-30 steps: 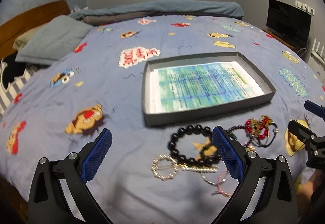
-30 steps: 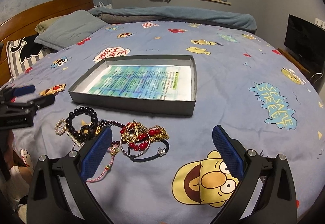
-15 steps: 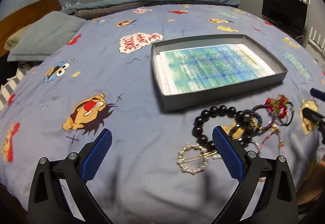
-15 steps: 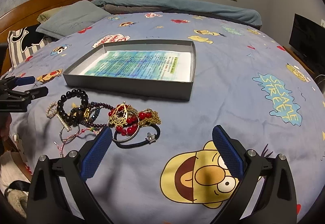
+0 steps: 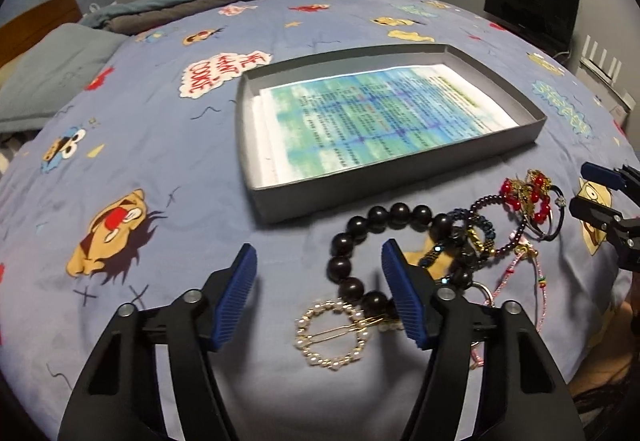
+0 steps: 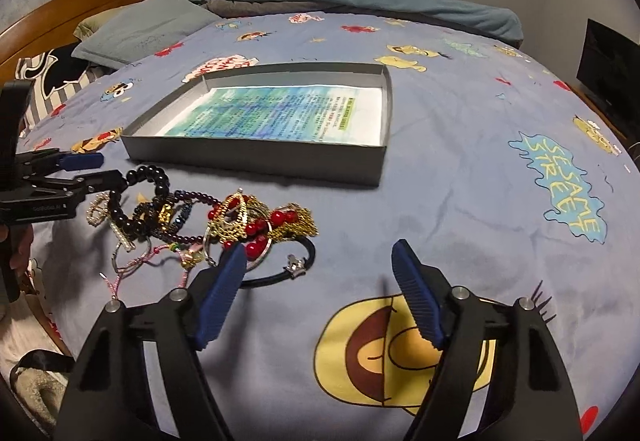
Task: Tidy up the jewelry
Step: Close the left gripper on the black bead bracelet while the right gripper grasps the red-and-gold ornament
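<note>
**Both claws spread, low over jewelry pile on bed**

Left claw (image 5: pixel 318 287): released, blue ribbed pads well apart, nothing between them but bedsheet. Black arms come in low from near edge, pointing fwd across the blue cartoon-print bedsheet (image 5: pixel 160 145). Its right pad sits over the black round-bead bracelet (image 5: pixel 360 241), which loops just ahead & to the right. Just below/right of centre, near the right pad: gold ring-shaped pearl hair clip (image 5: pixel 332 337), flat on sheet.

Rest of the pile runs off to right of left claw: dark purple small-bead bracelet (image 5: pixel 486 225), then red-bead & gold filigree piece (image 5: pixel 528 197), thin pink cord bracelet (image 5: pixel 520 273) trailing toward near edge. All tangled/touching; exact overlaps hard to tell.

Ahead of left claw, beyond the beads: shallow grey cardboard box lid (image 5: pixel 400 181), open side up, a blue-green printed sheet (image 5: pixel 376 121) lying inside. No jewelry in it.

Right claw (image 6: pixel 320 293): also released, pads wide, gripping nothing. Held low, pointing fwd. Its left pad overlaps the near edge of the pile, next to a black hair tie w/ silver charm (image 6: pixel 294 265); its right pad over a yellow cartoon face print. Pile lies ahead-left, box lid further ahead.

Each claw shows at the edge of the other's view, tips toward the pile from opposite sides.
</note>
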### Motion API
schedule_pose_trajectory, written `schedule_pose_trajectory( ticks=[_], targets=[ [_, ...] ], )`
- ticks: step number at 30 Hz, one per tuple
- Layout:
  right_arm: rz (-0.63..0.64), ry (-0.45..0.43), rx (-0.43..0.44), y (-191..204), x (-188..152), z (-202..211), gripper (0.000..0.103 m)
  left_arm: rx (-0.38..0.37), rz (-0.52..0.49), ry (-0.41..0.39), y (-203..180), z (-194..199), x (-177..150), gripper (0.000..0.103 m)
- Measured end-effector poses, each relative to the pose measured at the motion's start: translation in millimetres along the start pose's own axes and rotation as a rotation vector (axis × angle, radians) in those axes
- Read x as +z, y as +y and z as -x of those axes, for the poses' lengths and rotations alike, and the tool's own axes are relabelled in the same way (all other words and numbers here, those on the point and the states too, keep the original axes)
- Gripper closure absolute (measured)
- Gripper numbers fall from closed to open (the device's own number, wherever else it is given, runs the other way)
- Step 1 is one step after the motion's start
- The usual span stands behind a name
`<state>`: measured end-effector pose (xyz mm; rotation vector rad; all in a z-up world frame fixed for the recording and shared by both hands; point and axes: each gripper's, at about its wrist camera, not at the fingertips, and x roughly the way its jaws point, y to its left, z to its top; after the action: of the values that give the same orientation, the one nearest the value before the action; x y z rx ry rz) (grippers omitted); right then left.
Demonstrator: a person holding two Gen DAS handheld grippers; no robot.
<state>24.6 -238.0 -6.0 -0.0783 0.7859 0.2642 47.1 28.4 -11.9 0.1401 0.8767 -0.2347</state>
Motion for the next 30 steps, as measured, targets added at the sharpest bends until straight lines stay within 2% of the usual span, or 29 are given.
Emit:
schedule_pose_trajectory(
  ticks=[5, 9, 13, 15, 17, 26, 27, 29, 30],
  targets=[
    [0.004, 0.005, 0.059, 9.7, 2.1, -0.2, 0.039, -0.018, -0.013, 0.011, -7.2, -3.7, -0.3, 0.054],
    [0.023, 0.005, 0.073, 19.8, 6.6, -5.2, 0.052, -0.019, -0.018, 0.02, -11.4, -8.0, -1.9, 0.06],
    [0.036, 0.001, 0.1, 31.8, 15.4, -14.7, 0.053, -0.02, -0.022, 0.024, -14.1, -11.4, -3.4, 0.063],
    [0.043, 0.008, 0.108, 36.9, 19.3, -20.4, 0.063, -0.023, -0.026, 0.031, -15.3, -13.8, -4.2, 0.066],
    [0.059, 0.022, 0.109, 42.8, 21.7, -27.4, 0.067, -0.017, -0.035, 0.035, -16.7, -15.7, -5.6, 0.067],
    [0.076, 0.042, 0.101, 50.3, 20.8, -37.6, 0.068, -0.023, -0.05, 0.031, -17.1, -19.8, -8.3, 0.077],
    [0.084, 0.043, 0.097, 51.8, 20.7, -38.9, 0.069, -0.024, -0.051, 0.03, -17.3, -20.3, -8.4, 0.078],
    [0.108, 0.049, 0.087, 55.2, 20.6, -43.4, 0.078, -0.025, -0.053, 0.029, -17.2, -21.5, -8.1, 0.081],
    [0.112, 0.048, 0.085, 55.9, 20.1, -43.9, 0.078, -0.027, -0.052, 0.029, -16.2, -22.1, -8.0, 0.085]
  ],
)
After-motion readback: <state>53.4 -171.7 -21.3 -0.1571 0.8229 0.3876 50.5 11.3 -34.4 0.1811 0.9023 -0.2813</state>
